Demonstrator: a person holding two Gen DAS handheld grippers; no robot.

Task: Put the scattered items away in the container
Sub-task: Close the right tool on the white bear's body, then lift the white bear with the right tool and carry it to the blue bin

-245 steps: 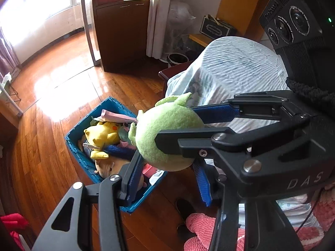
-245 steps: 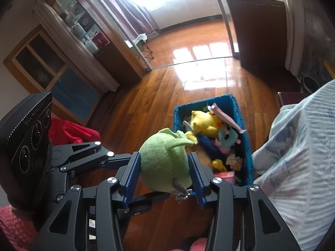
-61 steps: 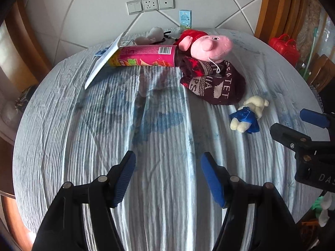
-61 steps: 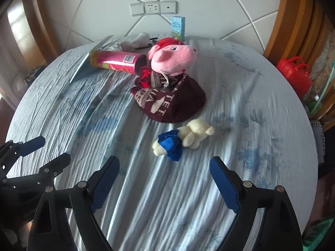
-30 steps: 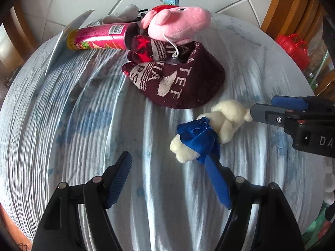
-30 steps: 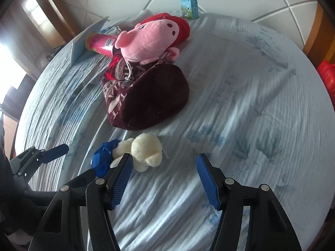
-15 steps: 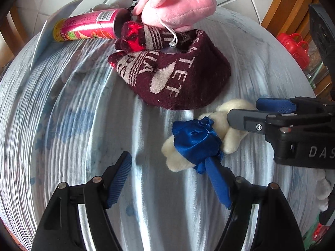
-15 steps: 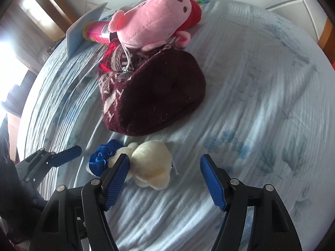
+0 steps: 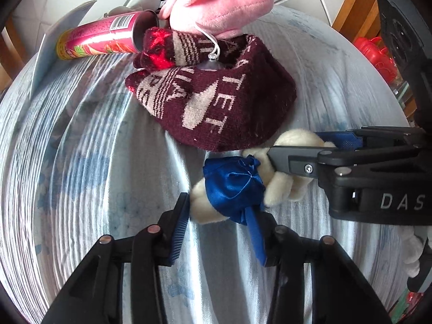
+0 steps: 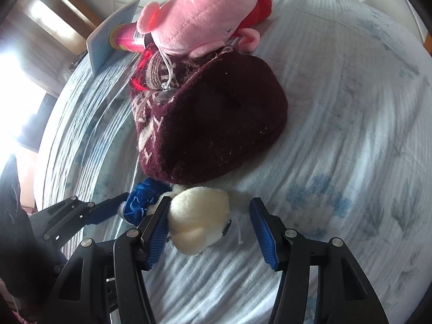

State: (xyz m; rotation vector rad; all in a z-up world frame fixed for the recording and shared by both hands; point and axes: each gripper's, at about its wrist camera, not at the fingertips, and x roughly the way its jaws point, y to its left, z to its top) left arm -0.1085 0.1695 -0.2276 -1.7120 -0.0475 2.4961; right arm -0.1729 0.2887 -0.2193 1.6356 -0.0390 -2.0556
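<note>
Both grippers on the small cream bear (image 9: 286, 186) — two-ended pickup on the table (image 9: 81, 178)

Left gripper (image 9: 218, 226) has narrowed its fingers around the blue-dressed body, seemingly touching; right gripper (image 10: 209, 224) stands wide open around the head, only its left finger touching. Bear lies just beside the maroon knit hat (image 10: 216, 124), pink pig plush (image 10: 199, 16) on top. Container not in view.
</note>
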